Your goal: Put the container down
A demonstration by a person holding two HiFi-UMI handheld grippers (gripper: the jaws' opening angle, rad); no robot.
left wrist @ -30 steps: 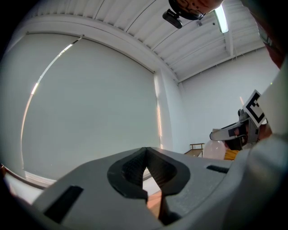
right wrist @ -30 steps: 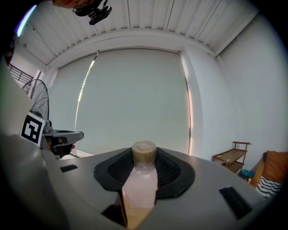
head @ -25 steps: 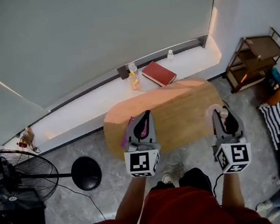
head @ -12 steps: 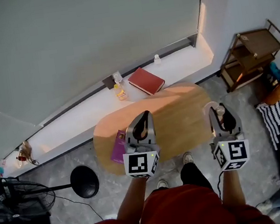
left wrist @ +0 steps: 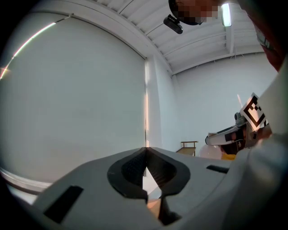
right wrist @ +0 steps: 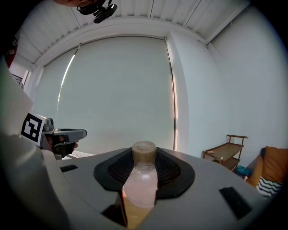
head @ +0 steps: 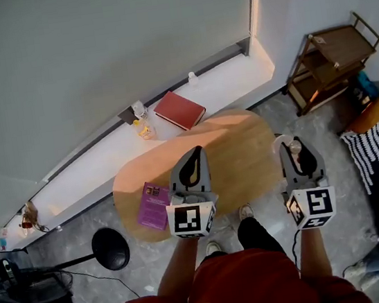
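My right tongs [right wrist: 144,155] hold the container [right wrist: 139,184] | left tongs [left wrist: 145,152] pinched together, empty | container not yet down on tabletop [head: 238,151]

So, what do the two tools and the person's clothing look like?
The left tool and right tool are grey, with tapered jaws lined by dark ribbed pads. Each carries a white cube with black square markers. The person wears a red top.

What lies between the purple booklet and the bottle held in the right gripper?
In the head view, the shut left gripper hangs between the purple booklet and the bottle. Beneath it, the oval table shows only bare wood.
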